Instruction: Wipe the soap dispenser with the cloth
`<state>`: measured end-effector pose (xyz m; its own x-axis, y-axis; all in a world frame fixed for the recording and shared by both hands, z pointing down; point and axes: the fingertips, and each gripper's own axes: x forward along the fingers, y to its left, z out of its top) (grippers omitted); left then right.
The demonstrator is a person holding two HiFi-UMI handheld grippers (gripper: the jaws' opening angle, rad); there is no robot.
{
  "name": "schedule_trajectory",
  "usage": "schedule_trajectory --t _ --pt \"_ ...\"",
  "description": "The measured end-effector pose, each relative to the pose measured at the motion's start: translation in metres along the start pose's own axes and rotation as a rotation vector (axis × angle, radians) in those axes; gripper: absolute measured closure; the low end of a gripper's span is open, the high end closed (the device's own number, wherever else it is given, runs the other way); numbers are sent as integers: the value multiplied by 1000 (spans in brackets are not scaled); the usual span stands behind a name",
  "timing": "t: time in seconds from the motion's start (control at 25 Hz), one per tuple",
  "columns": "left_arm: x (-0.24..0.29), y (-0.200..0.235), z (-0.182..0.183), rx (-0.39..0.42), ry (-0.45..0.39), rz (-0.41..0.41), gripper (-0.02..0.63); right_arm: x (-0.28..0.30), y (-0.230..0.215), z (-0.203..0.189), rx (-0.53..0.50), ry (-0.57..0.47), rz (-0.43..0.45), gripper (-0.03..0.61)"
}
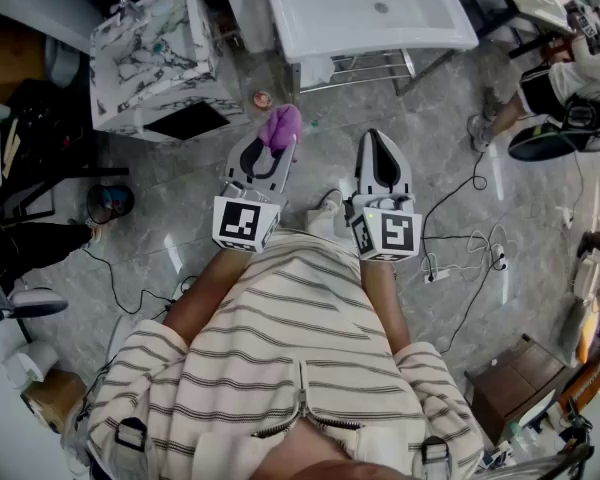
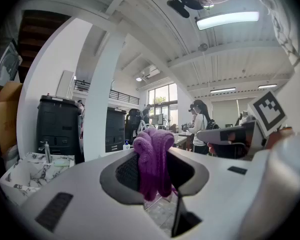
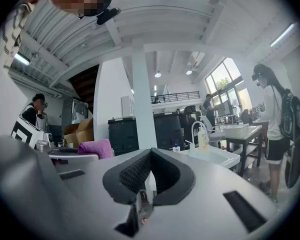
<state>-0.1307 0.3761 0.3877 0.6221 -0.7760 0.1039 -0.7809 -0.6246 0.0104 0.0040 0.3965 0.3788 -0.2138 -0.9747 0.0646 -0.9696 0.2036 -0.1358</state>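
Left gripper (image 1: 280, 146) is clamped on the purple cloth (image 1: 282, 125). In the left gripper view the cloth (image 2: 154, 156) is bunched between the pads, bulging above them and hanging below. Right gripper (image 1: 381, 140) has its jaws together with nothing between them, confirmed in the right gripper view (image 3: 149, 170). Both grippers sit side by side at centre frame in the head view, over the grey tiled floor (image 1: 180, 198), just below the white sink (image 1: 380, 36) at top centre. The soap dispenser (image 3: 203, 138), a pale yellow bottle, stands upright on the white sink (image 3: 220, 158) beside the tap, right of centre in the right gripper view. It is well apart from both grippers and the cloth. A marble-patterned basin (image 1: 150, 60) sits at upper left.
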Motion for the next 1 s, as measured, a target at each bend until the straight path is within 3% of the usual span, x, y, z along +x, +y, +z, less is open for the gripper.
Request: schedule_trajectory --t 0.24,0.76,1.0 --pt "14 -6 -3 3 15 36 492 5 -22 1 23 9 0 571" --pt "63 -39 1 45 3 136 494 23 -86 15 23 -38 89 570" --pt "80 -33 -4 44 28 186 494 40 -105 9 38 -25 112 570"
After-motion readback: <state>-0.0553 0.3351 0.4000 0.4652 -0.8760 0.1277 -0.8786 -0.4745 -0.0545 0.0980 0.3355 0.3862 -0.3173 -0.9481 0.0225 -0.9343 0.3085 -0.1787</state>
